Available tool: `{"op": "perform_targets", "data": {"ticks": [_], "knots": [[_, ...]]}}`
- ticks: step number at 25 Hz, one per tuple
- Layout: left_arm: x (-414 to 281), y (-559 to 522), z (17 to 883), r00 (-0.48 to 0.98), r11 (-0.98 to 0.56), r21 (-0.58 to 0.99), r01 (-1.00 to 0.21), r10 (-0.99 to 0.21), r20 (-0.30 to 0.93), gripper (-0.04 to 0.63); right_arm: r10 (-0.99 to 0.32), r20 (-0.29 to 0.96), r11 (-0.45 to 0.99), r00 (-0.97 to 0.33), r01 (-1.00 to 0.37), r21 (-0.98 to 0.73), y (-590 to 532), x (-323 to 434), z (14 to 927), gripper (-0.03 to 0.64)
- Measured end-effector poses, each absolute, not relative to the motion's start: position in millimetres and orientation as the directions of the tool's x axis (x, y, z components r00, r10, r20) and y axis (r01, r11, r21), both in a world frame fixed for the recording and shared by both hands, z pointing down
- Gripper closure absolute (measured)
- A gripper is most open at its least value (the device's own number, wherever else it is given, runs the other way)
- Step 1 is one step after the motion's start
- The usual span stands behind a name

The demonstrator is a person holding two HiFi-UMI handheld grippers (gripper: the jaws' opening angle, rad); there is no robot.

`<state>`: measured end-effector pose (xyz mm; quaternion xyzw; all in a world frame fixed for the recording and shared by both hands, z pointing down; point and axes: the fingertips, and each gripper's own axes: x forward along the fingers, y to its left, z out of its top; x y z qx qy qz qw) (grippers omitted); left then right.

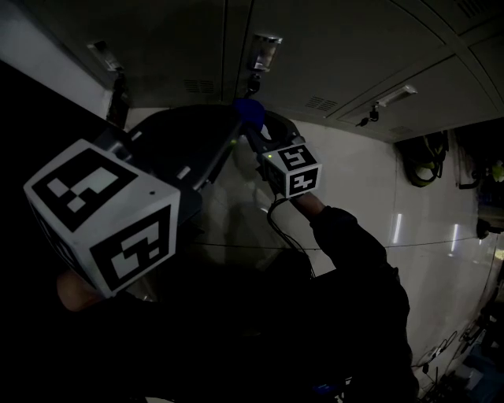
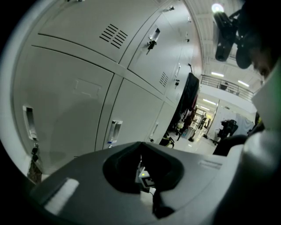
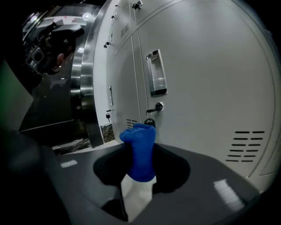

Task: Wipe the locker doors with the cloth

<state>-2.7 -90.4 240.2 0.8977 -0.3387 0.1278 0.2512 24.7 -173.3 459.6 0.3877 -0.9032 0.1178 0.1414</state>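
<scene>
The head view is very dark. Both gripper views are brighter, bent at the edges, with black corners. In the left gripper view, a lamp (image 2: 217, 7) glares at the upper right.

I record dark grey moulded shells on the left gripper (image 2: 140, 147) and right gripper (image 3: 139, 147). At each one's rear sits a white cube, black square markers on its faces: left cube (image 1: 102, 224), right cube (image 1: 291, 169). Behind the right cube, a black cable (image 1: 273, 220) and dark sleeve (image 1: 358, 268).
</scene>
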Motion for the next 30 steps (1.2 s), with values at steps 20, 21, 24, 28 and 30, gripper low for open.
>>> {"op": "perform_targets", "data": {"ticks": [20, 21, 24, 28, 30], "knots": [[-0.8, -93.8, 248.7, 0.73, -0.636, 0.366, -0.679, -0.538, 0.42, 0.615, -0.743, 0.317, 0.579, -0.589, -0.804, -0.138, -218.9, 45.9, 464.8, 0.487], [0.2, -94.0, 248.7, 0.731, -0.637, 0.365, -0.679, -0.538, 0.421, 0.615, -0.746, 0.318, 0.574, -0.585, -0.807, -0.137, -218.7, 50.0, 465.5, 0.487], [1.7, -94.7, 249.1, 0.729, -0.635, 0.365, -0.681, -0.539, 0.423, 0.615, -0.757, 0.321, 0.557, -0.569, -0.819, -0.138, -217.6, 63.3, 466.1, 0.487], [1.8, -96.3, 248.6, 0.727, -0.633, 0.364, -0.683, -0.541, 0.424, 0.615, -0.77, 0.329, 0.539, -0.546, -0.834, -0.123, -216.7, 89.8, 465.3, 0.486], [1.8, -96.5, 248.6, 0.726, -0.633, 0.364, -0.684, -0.541, 0.424, 0.615, -0.777, 0.336, 0.529, -0.532, -0.841, -0.109, -216.1, 104.9, 466.3, 0.486]]}}
